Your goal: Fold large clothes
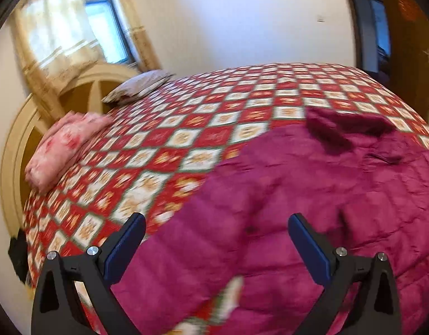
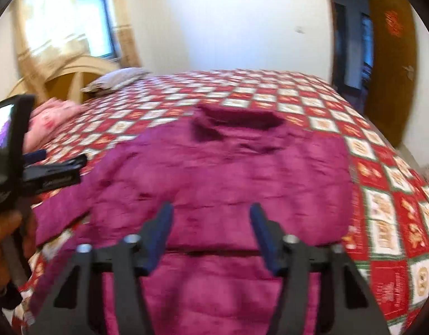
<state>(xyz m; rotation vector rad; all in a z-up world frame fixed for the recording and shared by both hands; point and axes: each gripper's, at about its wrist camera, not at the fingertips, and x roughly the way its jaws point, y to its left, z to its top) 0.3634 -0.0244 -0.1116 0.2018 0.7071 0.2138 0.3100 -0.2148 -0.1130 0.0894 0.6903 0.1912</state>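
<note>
- Broadly, we see a bed (image 1: 186, 128) filling most of both views, covered by a quilt (image 2: 381, 195) of red and white squares.
- We see the jacket (image 2: 220, 173), a large magenta padded one, spread flat on the quilt at the near side of the bed; its collar (image 2: 236, 120) points toward the far edge.
- We see one sleeve (image 1: 170, 251) lying out to the left in the left wrist view, running down to the bottom edge between the fingers.
- We see a cream headboard (image 1: 19, 150) at the left end of the bed, and a curtained window (image 1: 103, 25) above it.
- We see a brown door (image 2: 393, 64) at the far right.
- We see a pink folded cloth (image 1: 61, 148) on the quilt near the headboard, and a grey pillow (image 1: 136, 86) beyond it.
- Our left tongs (image 1: 216, 227) are spread wide above the jacket, gripping nothing.
- Our right tongs (image 2: 211, 216) stand parted over the middle of the jacket, with nothing pinched between the pads; the blur hides whether the tips touch the fabric.
- We see the left tongs again at the left edge of the right wrist view, held in a hand (image 2: 4, 240).
</note>
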